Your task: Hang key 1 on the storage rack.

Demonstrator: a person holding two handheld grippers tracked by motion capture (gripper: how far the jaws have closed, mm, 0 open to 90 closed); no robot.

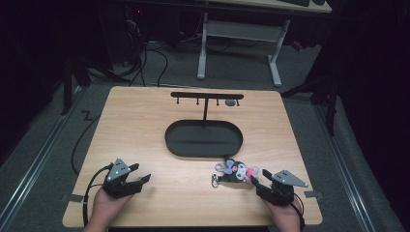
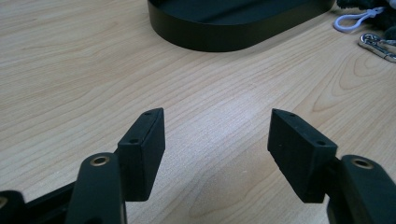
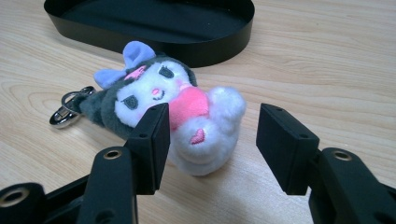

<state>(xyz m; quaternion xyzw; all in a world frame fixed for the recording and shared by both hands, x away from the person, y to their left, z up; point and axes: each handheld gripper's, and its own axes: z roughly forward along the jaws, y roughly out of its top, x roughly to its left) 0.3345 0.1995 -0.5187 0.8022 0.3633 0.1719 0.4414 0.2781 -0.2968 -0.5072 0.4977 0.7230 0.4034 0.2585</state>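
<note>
On the table (image 1: 145, 121), near edge: a plush toy keychain (image 1: 235, 171) lies on its side on the bare wood, just in front of the black oval tray (image 1: 176, 145) and apart from its wall.
Toy: white face, lilac bow, grey hood, pink front and a white fluffy end with a small pink heart, seen close in the right gripper view (image 3: 180, 112).
Clasp: a metal clip (image 3: 65, 112) sticks out from the toy's head end and rests on the wood, with a white loop beside it in the left gripper view (image 2: 352, 21).
Right gripper (image 1: 258, 182): jaws spread, pointing at the toy; the fluffy end sits just ahead of the gap between the pads (image 3: 152, 140), and neither pad presses on it.
Left gripper (image 1: 140, 180): jaws spread wide over bare wood, nothing between them, well apart from the toy.
Hands: one behind each gripper at the table's near edge, right hand (image 1: 285, 215) and left hand (image 1: 104, 210).
Tray: holds a thin upright post with a crossbar (image 1: 207, 95) carrying small pegs.
Beyond the table: a white desk frame (image 1: 239, 43) stands on the dark floor.
</note>
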